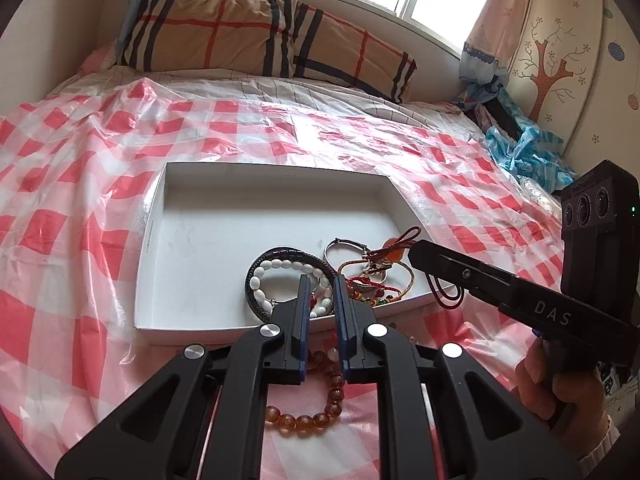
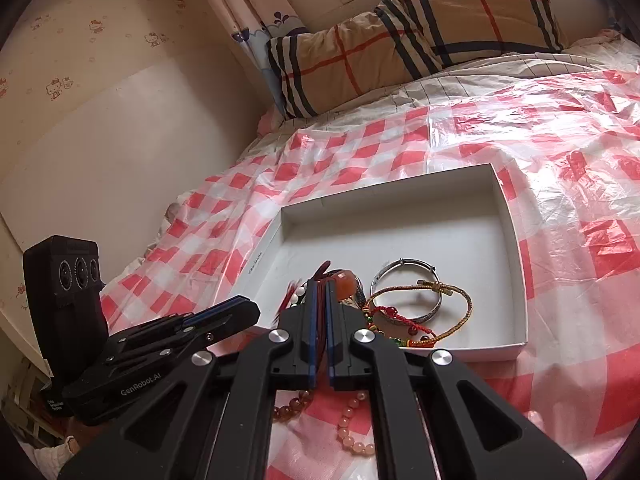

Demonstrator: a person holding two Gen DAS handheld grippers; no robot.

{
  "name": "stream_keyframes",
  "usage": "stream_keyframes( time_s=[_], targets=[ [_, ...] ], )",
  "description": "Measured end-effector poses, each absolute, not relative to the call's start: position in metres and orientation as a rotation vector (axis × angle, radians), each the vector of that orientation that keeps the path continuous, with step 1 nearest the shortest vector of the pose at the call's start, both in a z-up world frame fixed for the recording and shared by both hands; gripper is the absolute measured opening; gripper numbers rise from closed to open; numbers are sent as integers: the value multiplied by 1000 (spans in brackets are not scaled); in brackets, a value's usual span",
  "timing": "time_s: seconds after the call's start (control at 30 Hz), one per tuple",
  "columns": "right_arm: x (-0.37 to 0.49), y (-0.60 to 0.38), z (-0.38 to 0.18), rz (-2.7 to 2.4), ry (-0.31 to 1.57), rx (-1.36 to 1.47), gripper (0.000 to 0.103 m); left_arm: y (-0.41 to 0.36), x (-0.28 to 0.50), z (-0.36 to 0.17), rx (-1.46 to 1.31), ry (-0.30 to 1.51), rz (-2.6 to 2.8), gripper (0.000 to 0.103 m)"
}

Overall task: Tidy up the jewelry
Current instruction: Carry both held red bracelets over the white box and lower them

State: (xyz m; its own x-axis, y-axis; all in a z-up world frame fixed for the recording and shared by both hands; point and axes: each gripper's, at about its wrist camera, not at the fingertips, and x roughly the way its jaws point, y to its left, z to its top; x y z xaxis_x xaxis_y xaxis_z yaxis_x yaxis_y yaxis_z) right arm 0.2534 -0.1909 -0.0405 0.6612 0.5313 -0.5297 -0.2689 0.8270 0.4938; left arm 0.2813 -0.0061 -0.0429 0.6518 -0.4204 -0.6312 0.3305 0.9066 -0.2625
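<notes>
A shallow white box (image 1: 152,240) (image 2: 516,264) lies on the checked sheet. Its near corner holds a black braided bracelet (image 1: 256,264), a white bead bracelet (image 1: 280,265), a silver bangle (image 2: 384,276) and woven string bracelets (image 2: 460,296). My right gripper (image 2: 320,285) (image 1: 414,250) is shut on a red cord (image 2: 320,320) with an orange stone (image 2: 347,280), over the box's near corner. My left gripper (image 1: 322,278) (image 2: 250,308) is shut and holds nothing, at the box's near rim. An amber bead bracelet (image 1: 316,420) and a pink bead bracelet (image 2: 352,432) lie on the sheet under the grippers.
The red-and-white checked plastic sheet (image 1: 80,200) covers the bed. A plaid pillow (image 1: 248,32) lies at the head under the window. A crumpled blue bag (image 1: 524,152) sits at the right edge by a cupboard. A wall (image 2: 100,140) bounds the bed's left side.
</notes>
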Motion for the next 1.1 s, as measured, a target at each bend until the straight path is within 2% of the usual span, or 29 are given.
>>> stream_keyframes(
  time_s=[0.3,0.6,1.1],
  targets=[
    [265,-191,-54,459,726,406,5,6,272,-59,-87,812,-486,11],
    [266,-192,-59,462,728,425,5,-15,276,-84,-5,911,-467,14],
    [267,-195,-66,467,732,451,5,-4,285,-81,0,913,-334,17]
  ],
)
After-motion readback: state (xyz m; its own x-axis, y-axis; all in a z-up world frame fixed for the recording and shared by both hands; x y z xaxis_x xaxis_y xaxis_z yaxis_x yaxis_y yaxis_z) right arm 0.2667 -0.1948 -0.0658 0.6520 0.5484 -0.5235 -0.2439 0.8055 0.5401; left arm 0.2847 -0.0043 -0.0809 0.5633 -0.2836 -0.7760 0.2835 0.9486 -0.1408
